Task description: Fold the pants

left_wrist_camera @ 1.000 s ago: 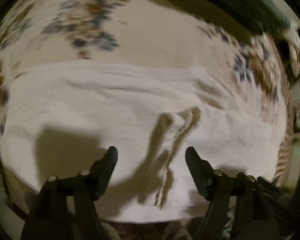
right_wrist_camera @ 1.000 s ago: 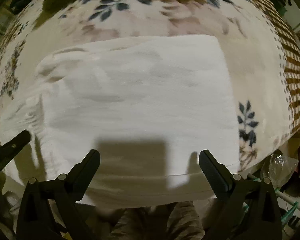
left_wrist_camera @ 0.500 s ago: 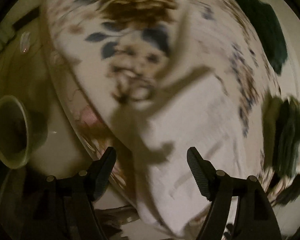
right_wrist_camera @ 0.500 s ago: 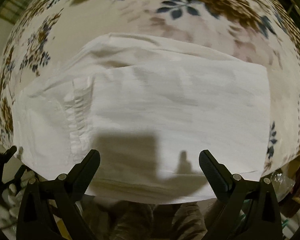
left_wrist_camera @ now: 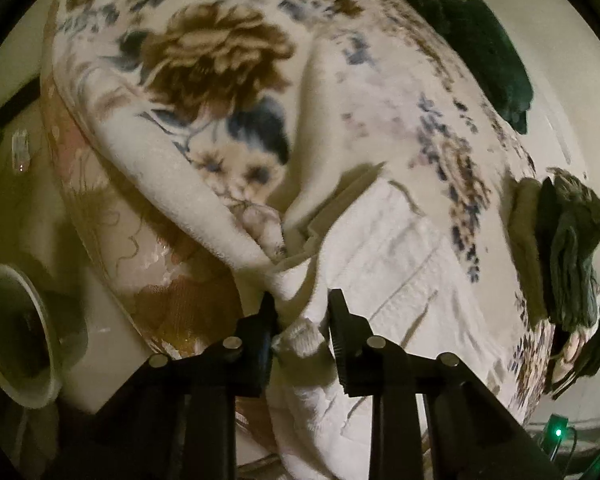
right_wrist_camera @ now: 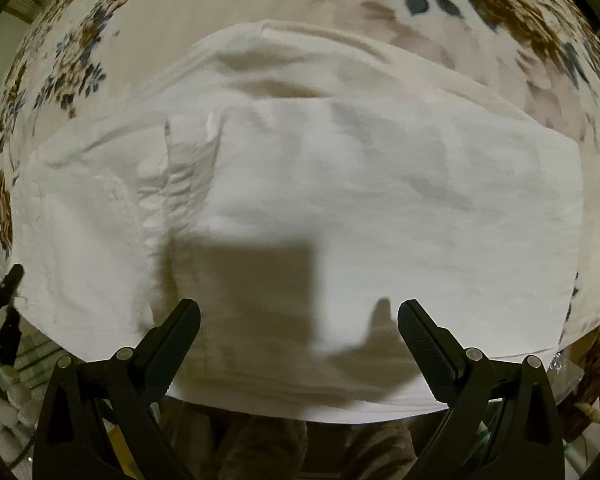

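Left gripper (left_wrist_camera: 300, 312) has just closed, pinching the white pants (left_wrist_camera: 400, 248) corner (right gripper (right_wrist_camera: 299, 320) spread above them)

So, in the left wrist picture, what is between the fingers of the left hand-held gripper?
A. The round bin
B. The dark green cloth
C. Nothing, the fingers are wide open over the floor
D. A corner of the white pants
D. A bunched white corner of the pants sits between the fingers of the left hand-held gripper, whose jaws have just been closing on it; the dark green cloth lies far off.
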`<state>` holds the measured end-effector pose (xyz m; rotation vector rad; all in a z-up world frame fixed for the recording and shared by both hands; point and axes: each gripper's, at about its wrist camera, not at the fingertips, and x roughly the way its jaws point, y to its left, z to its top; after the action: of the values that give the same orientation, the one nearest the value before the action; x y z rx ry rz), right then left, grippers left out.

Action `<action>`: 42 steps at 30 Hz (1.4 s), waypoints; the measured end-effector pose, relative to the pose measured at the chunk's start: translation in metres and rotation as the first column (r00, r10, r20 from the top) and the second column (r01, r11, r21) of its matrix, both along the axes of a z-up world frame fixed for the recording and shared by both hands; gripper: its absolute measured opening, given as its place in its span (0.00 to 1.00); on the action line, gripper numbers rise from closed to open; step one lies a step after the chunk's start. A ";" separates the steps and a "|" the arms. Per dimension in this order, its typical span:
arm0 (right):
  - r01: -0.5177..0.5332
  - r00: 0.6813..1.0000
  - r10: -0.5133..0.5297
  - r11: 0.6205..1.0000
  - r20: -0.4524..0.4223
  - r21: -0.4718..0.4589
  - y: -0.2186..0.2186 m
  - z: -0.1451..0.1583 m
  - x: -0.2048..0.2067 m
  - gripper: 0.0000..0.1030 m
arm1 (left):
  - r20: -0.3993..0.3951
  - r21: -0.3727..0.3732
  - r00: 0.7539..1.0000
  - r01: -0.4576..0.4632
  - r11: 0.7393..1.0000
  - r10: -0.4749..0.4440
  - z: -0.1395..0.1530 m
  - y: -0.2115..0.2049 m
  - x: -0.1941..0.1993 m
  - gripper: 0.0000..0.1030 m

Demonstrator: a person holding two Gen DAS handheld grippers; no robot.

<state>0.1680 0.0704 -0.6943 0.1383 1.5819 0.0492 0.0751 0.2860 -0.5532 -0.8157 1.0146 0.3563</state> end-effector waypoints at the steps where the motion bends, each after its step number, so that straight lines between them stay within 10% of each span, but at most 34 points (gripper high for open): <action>1: -0.008 1.000 0.008 1.000 -0.001 -0.005 0.002 0.000 0.000 0.98 | 0.002 0.006 1.000 0.005 1.000 -0.005 0.001 -0.001 0.001 0.21; 22: -0.009 0.999 0.009 1.000 -0.034 0.006 -0.009 -0.014 0.025 0.98 | -0.042 0.007 0.999 -0.001 1.000 0.002 -0.001 -0.003 0.005 0.19; 28: -0.003 1.000 0.003 1.000 -0.031 0.013 -0.014 -0.014 0.024 0.98 | 0.050 0.056 0.998 0.044 0.997 -0.047 0.015 0.002 0.020 0.10; 42: -0.028 0.999 0.028 0.999 -0.032 0.021 -0.015 -0.014 0.024 0.98 | -0.078 0.048 0.996 0.058 0.997 -0.054 -0.017 0.018 0.025 0.14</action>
<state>0.1924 0.0557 -0.7083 0.1340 1.6161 0.0858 0.1006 0.3039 -0.5700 -0.7320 1.0934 0.3657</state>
